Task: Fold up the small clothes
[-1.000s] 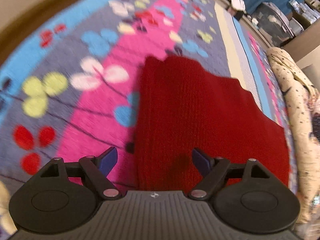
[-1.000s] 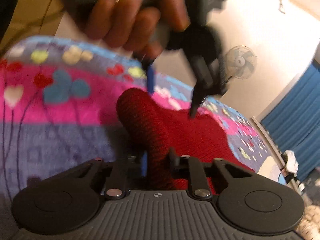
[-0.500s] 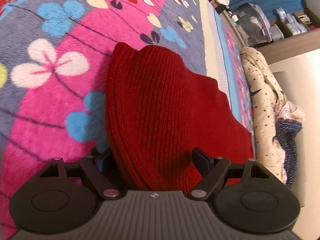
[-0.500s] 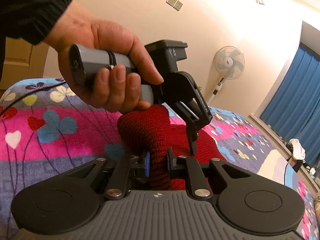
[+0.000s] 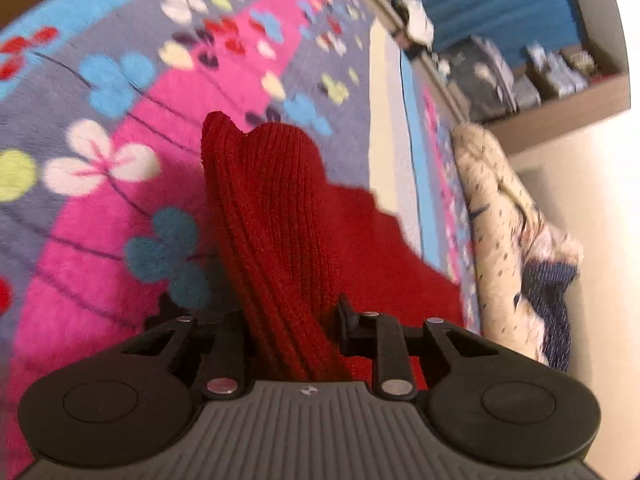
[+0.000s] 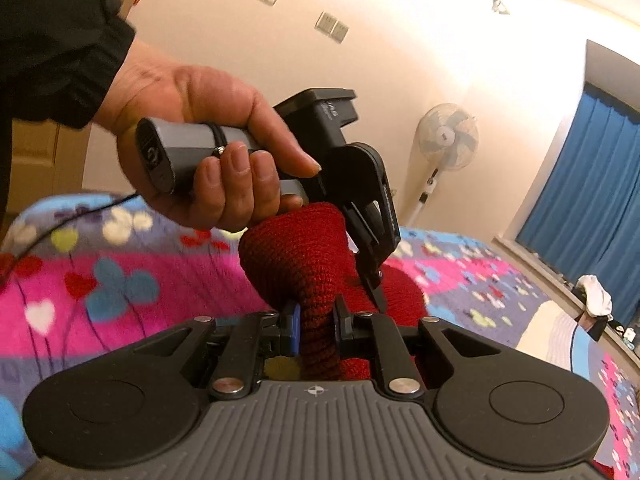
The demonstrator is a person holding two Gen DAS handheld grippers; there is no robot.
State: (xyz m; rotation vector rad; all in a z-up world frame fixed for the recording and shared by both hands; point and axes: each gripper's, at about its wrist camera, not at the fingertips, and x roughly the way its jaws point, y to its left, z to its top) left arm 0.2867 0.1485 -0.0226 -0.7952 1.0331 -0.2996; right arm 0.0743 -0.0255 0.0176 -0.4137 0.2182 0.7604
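A red knit garment [image 5: 280,200] lies on a flowered fleece blanket [image 5: 100,240], with its near edge lifted into a ridge. In the left wrist view my left gripper [image 5: 292,316] has the bunched knit between its jaws, which are closing and press on it. In the right wrist view my right gripper [image 6: 316,316] is shut on another fold of the red knit [image 6: 296,256], held up off the blanket. A hand [image 6: 208,152] in a black sleeve holds the left gripper [image 6: 374,288] just beyond, its fingers pointing down into the same raised fold.
A cream patterned bundle [image 5: 500,220] and a dark blue cloth [image 5: 548,300] lie along the blanket's right edge. A shelf with boxes [image 5: 540,80] stands behind. A standing fan [image 6: 448,136], blue curtains [image 6: 592,200] and a white item [image 6: 596,290] are by the far wall.
The left jaws have gone from wide apart to pinched on the knit edge. Both grippers have risen, pulling the red fold up off the blanket.
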